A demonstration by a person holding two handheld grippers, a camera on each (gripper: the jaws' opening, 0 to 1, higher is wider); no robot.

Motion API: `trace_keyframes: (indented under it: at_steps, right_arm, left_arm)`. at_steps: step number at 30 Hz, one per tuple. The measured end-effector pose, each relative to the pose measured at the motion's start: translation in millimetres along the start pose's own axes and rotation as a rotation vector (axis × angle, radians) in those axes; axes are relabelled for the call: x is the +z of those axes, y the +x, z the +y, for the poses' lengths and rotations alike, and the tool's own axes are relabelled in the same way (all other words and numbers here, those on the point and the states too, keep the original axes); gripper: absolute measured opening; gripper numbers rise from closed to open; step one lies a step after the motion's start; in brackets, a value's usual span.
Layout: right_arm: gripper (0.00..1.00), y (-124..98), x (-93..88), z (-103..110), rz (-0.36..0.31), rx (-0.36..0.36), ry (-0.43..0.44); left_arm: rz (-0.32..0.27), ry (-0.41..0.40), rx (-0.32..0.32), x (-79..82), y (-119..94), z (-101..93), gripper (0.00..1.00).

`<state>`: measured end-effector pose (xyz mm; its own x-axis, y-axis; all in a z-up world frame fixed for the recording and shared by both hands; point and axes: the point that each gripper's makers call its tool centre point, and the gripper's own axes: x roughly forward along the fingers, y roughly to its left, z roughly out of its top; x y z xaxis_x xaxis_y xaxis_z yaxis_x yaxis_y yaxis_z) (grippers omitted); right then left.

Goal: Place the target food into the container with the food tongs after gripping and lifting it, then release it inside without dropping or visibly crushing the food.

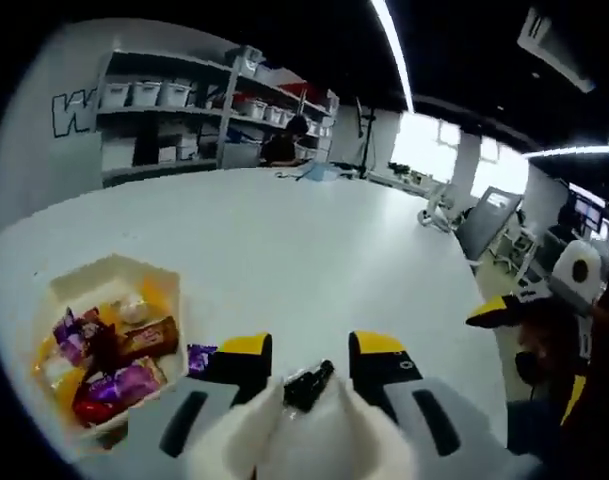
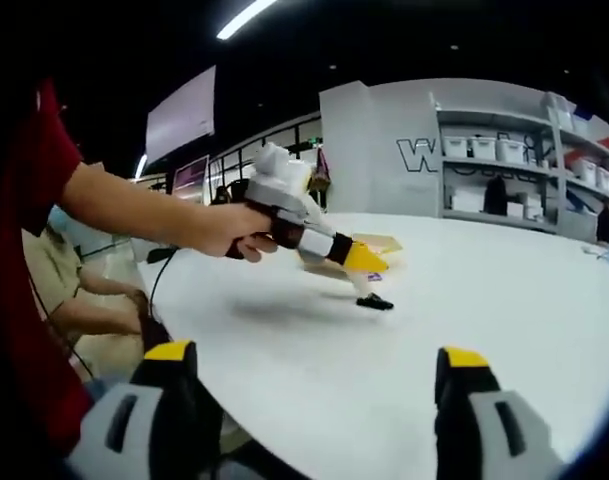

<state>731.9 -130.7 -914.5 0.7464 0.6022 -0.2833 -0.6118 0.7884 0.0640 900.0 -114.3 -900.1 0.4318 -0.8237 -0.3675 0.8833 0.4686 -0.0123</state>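
Purple-wrapped sweet lying on the white table, just beside the right wall of the container and outside it. Just below and left of the tongs' tips in the left gripper view; cannot tell whether touched by them.

Container a pale open tray, already holding several wrapped snacks in purple, red and brown.

Tongs white with black tips, clamped between the jaws of the left gripper. Jaws closed in on the tongs' two white arms, yellow tips on either side, black tong tips close together with nothing seen between them.

From the right gripper view: left gripper held in a hand, tilted down toward the table, black tong tips at or just above the tabletop. Pale container edge just behind it.

Right gripper low over the near table edge, well apart from the container. Jaws spread wide, holding nothing. Yellow-tipped end of it at the right of the left gripper view, off the table's edge.

Shelves with white bins along the far wall.
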Motion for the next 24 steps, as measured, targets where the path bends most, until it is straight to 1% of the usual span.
trace_keyframes:
  at_steps: [1,2,3,4,5,6,7,8,9,10,11,13,14,16,18,21,22,23,24]
  right_arm:
    - [0.99,-0.1,0.2,0.9,0.001,0.001,-0.001]
    - [0.99,-0.3,0.8,2.0,-0.001,0.004,0.000]
    - [0.99,-0.4,1.2,2.5,-0.002,0.005,0.002]
    - [0.99,-0.6,1.7,3.1,-0.002,0.005,0.001]
    - [0.99,-0.9,2.2,3.4,-0.001,0.004,-0.002]
    - [0.99,-1.5,2.8,3.7,-0.001,0.003,-0.006]
    - [0.99,-2.8,3.7,3.9,-0.002,0.002,-0.007]
    - [0.99,-3.8,4.1,3.5,-0.004,-0.001,-0.005]
    - [0.99,-5.3,3.6,2.4,-0.005,-0.005,-0.002]
    - [0.99,-6.0,2.8,1.8,-0.005,-0.006,-0.001]
    - [0.99,-6.5,1.4,1.1,0.000,-0.008,-0.001]
    - [0.99,-7.4,-0.8,-0.2,0.008,-0.013,-0.005]
    - [0.99,-7.5,-0.9,-0.3,0.009,-0.013,-0.004]
    - [0.99,-7.5,-0.8,0.0,0.008,-0.012,-0.001]
    - [0.99,-6.6,0.5,1.5,0.006,-0.009,-0.006]
    - [0.99,-3.7,0.9,4.5,0.007,-0.003,-0.006]
    - [0.99,-2.3,1.0,5.8,0.008,-0.001,-0.010]
    - [0.99,-1.0,0.8,6.7,0.011,0.002,-0.012]
    - [0.99,0.5,1.2,7.8,0.014,0.005,-0.016]
  left_arm:
    - [0.007,0.000,-0.001,-0.2,1.5,0.1,0.29]
    - [0.039,-0.016,-0.018,-5.0,5.4,-0.9,0.29]
    - [0.058,-0.015,-0.030,-8.7,8.2,-2.0,0.30]
    - [0.075,-0.012,-0.023,-12.8,11.2,-0.2,0.29]
    - [0.084,0.035,-0.019,-16.2,14.2,1.2,0.29]
    - [0.086,0.037,-0.024,-18.5,16.2,-0.3,0.29]
    - [0.106,0.026,-0.045,-23.8,18.8,-4.3,0.29]
    - [0.115,0.018,-0.061,-27.3,19.9,-7.6,0.30]
    - [0.072,0.053,-0.070,-21.7,21.5,-10.1,0.30]
    - [0.087,0.045,-0.065,-24.3,20.0,-10.1,0.30]
    - [0.084,0.061,-0.067,-23.1,20.2,-9.2,0.29]
    - [0.086,0.056,-0.062,-22.9,19.8,-6.9,0.26]
    - [0.071,0.069,-0.064,-22.6,19.9,-5.5,0.25]
    - [0.043,0.059,-0.067,-22.5,18.5,-4.9,0.24]
    - [0.037,0.060,-0.056,-22.9,16.6,-6.5,0.23]
    - [0.028,0.005,-0.041,-22.6,14.7,-3.0,0.23]
    - [0.032,-0.036,-0.033,-22.8,13.6,-1.8,0.23]
    - [0.040,-0.040,-0.023,-23.0,12.3,0.3,0.23]
    - [0.045,-0.024,-0.008,-23.5,11.0,3.0,0.23]
